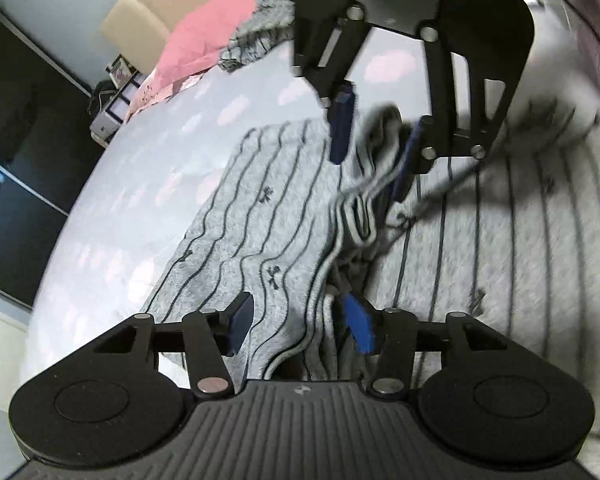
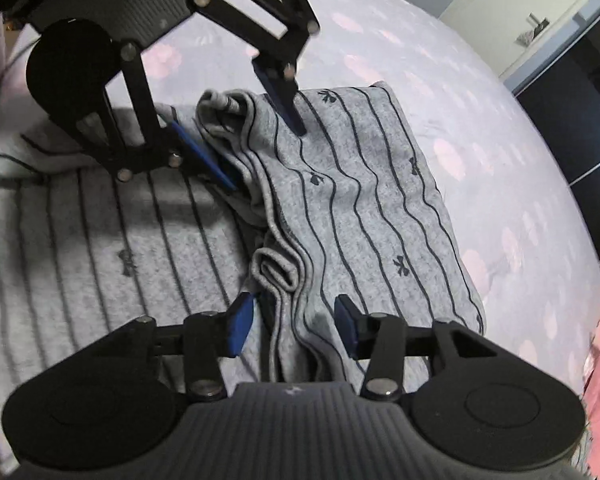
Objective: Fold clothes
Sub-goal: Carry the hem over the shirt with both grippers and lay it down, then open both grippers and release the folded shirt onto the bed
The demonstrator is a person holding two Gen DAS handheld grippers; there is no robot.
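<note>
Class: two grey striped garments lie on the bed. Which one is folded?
The striped garment between both grippers' jaws is folded, its hems stacked; the other garment lies flat.

The grey clothes are soft cloth that looks a bit fuzzy, with thin dark wavy lines and tiny bows on it. The edges have a thicker sewn band. The bed sheet is smooth, thin cloth, pale with faint pink spots, and it does not shine. The pink pillow is smooth cloth too. The left tongs and the right tongs are black matt plastic with ribbed tops, small shiny metal screws, and blue pads that look like rubber
</note>
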